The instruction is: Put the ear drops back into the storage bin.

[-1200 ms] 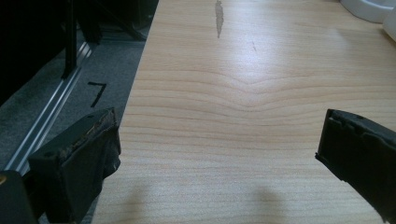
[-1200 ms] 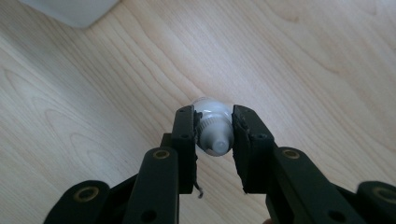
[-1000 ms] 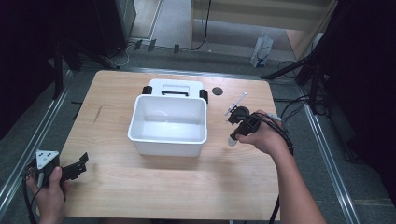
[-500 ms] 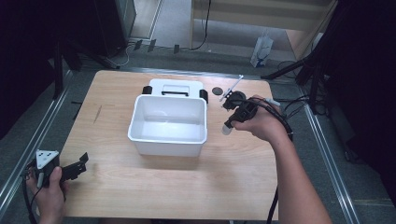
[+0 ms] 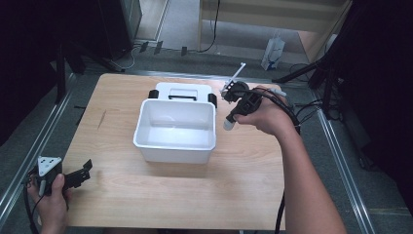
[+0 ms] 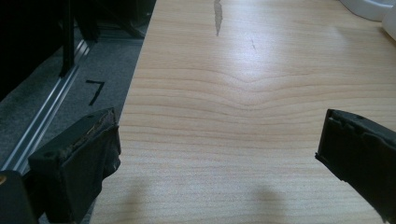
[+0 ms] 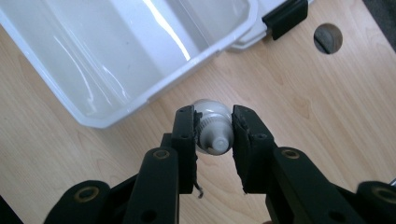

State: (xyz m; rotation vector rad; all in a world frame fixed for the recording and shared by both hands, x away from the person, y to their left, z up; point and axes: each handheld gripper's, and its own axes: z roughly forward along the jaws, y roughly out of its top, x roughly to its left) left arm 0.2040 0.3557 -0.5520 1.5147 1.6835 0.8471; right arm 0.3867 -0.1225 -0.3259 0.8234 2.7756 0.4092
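A small white bulb (image 7: 212, 114) is clamped between the jaws of my right gripper (image 7: 214, 133), its base toward the camera. In the high view this gripper (image 5: 229, 121) hangs above the table, just right of the white plastic bin (image 5: 175, 129), with the bulb (image 5: 228, 125) pointing down. The bin (image 7: 121, 60) has nothing inside it. My left gripper (image 5: 80, 174) rests near the table's front left corner. Its jaws stand wide apart over bare wood in the left gripper view (image 6: 217, 154).
The bin's white lid (image 5: 182, 91), with black latches, lies flat behind the bin. A round hole (image 7: 328, 38) sits in the wooden table (image 5: 243, 185) past the lid. Metal rails run along both table sides, and a paper bag (image 5: 272, 48) stands on the floor beyond.
My right hand has risen and moved away from me and slightly left with the bulb, ending beside the bin's far right corner. The left hand has stayed put.
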